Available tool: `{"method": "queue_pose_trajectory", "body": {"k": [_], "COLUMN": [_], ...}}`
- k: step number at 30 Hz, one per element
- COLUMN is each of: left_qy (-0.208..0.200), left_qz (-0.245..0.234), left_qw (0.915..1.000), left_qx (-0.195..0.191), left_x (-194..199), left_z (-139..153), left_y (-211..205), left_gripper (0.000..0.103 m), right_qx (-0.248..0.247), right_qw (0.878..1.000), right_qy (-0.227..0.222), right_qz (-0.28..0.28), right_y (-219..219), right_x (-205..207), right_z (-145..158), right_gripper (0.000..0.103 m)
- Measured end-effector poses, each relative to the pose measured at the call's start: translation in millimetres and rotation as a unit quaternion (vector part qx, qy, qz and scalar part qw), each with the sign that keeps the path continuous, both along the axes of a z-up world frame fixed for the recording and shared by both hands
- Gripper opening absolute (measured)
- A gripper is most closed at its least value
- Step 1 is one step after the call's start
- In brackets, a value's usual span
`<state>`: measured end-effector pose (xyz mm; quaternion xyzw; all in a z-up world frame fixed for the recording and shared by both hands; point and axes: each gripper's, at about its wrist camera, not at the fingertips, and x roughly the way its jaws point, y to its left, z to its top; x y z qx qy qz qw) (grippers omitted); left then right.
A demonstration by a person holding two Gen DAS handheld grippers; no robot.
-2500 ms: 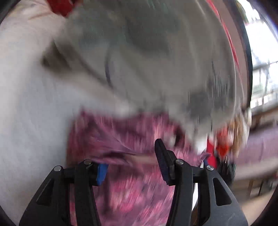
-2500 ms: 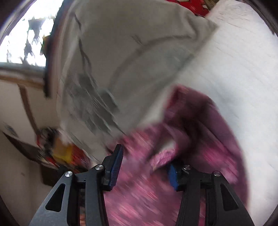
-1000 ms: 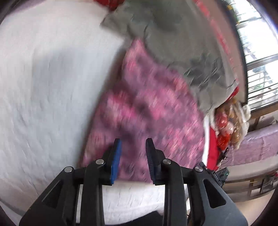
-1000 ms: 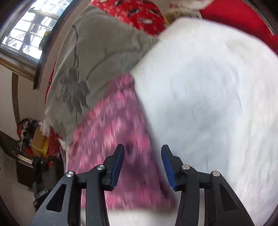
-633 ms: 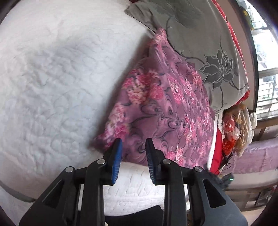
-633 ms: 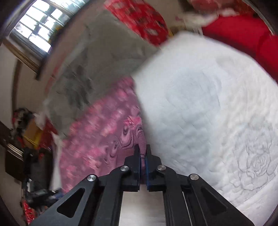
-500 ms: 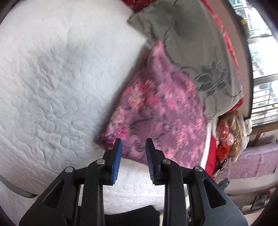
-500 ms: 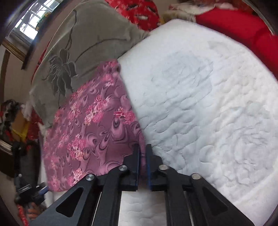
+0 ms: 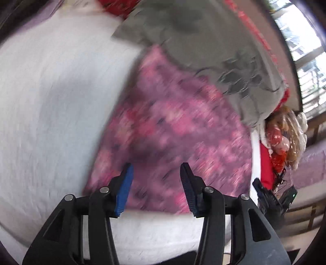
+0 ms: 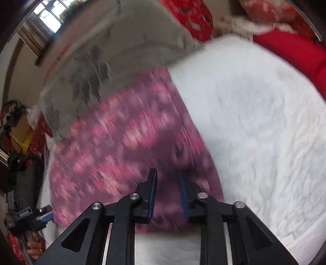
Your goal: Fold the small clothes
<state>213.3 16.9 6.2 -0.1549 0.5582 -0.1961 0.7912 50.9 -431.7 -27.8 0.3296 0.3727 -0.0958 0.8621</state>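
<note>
Left wrist view: the left gripper (image 9: 155, 177) occupies the near foreground with its blue-padded fingers (image 9: 123, 188) spread wide and nothing between them. Directly beyond the fingertips lies the pink floral garment (image 9: 173, 130), spread flat on the white quilted bedspread (image 9: 51, 102); its pattern is blurred by motion. The garment's far edge is overlapped by a grey blanket (image 9: 214, 44) bearing a dark flower print. At the right margin a heap of bagged items (image 9: 285, 132) sits beside the bed.

Right wrist view: the right gripper (image 10: 167, 177) shows a narrow gap between its fingers, and no cloth is visibly caught in it. The garment (image 10: 122, 142) lies just ahead and to the left of the fingertips, on the bedspread (image 10: 264, 132). Farther off, the grey blanket (image 10: 122, 51) covers the garment's far end, and a red patterned pillow (image 10: 195, 18) lies behind it.
</note>
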Motion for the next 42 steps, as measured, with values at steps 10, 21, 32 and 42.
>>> {"method": "queue_pose_trajectory", "body": {"k": [10, 21, 32, 42], "left_qy": [-0.044, -0.077, -0.118, -0.083], "left_qz": [-0.038, -0.025, -0.084, -0.031], "left_qw": [0.99, 0.9873, 0.9734, 0.9838], "left_qx": [0.128, 0.136, 0.177, 0.156], "left_x": [57, 150, 112, 64], "left_z": [-39, -16, -3, -7], "left_y": [-37, -73, -76, -22], "left_gripper": [0.059, 0.058, 0.062, 0.064], "right_qx": [-0.032, -0.041, -0.026, -0.061], "right_qw": [0.998, 0.999, 0.999, 0.994], "right_qy": [0.051, 0.007, -0.028, 0.009], "right_qz": [0.016, -0.019, 0.012, 0.086], "right_y": [-1, -22, -3, 57], "right_x": [105, 166, 140, 114], "right_z": [-29, -9, 5, 12], "right_gripper": [0.029, 0.032, 0.038, 0.048]}}
